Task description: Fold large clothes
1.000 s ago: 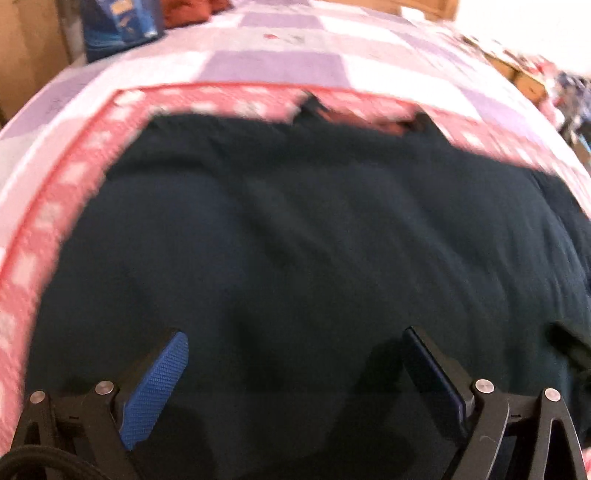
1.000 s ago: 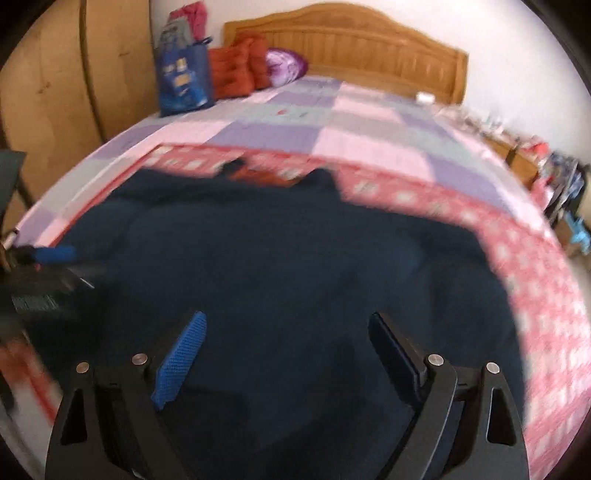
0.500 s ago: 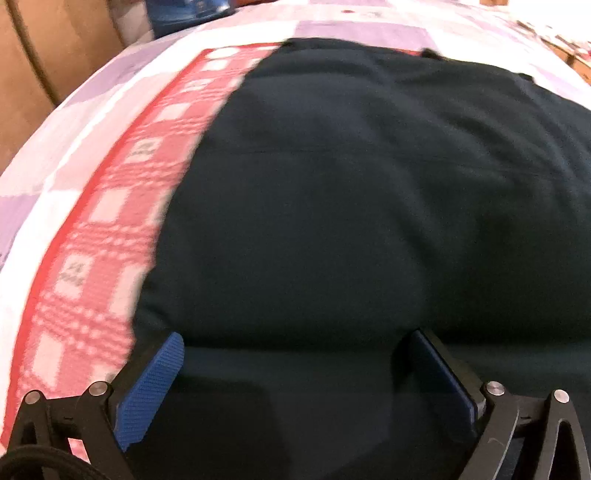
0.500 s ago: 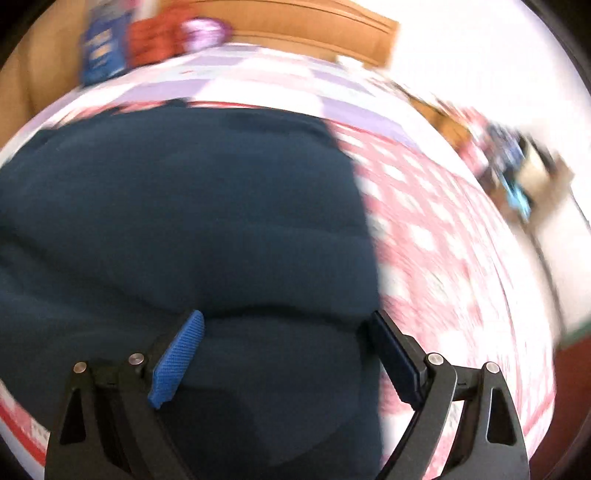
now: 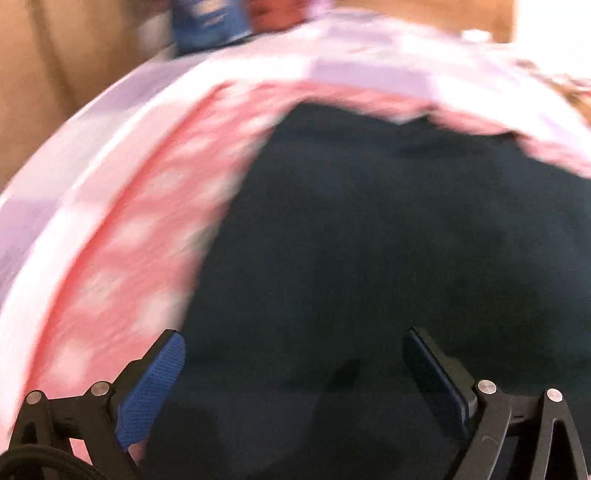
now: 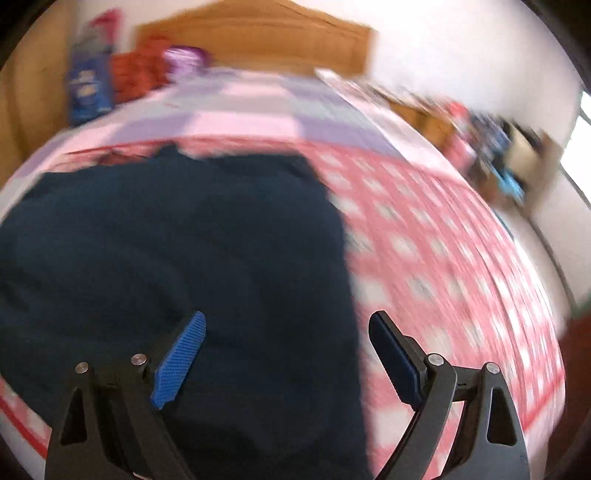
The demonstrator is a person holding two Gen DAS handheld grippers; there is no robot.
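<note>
Two grippers are in play, and I take the left wrist view first. My left gripper (image 5: 293, 354) is spread wide with nothing between its blue pads (image 5: 151, 387), both fingers hanging over the dark navy garment (image 5: 388, 258). That garment lies spread on the bed (image 5: 369, 70), on a pink-and-white checked blanket (image 5: 147, 221) whose band curves round its left and far edges. Beyond the blanket the bedcover turns to lilac and white squares. A blue bag (image 5: 210, 22) shows at the far left corner, very blurred.

From the right wrist view, my right gripper (image 6: 288, 332) is likewise wide apart and holds nothing. Its left finger sits above the garment (image 6: 177, 258), its right finger above the checked blanket (image 6: 424, 258), so the garment's right edge runs between them. The cloth fills the left half of this view. Farther off I see the wooden headboard (image 6: 258, 40), the blue bag (image 6: 88, 85) standing by a red bundle (image 6: 136, 74) and a purple bundle (image 6: 184, 61). Clutter at the right side of the bed is too smeared to tell.
</note>
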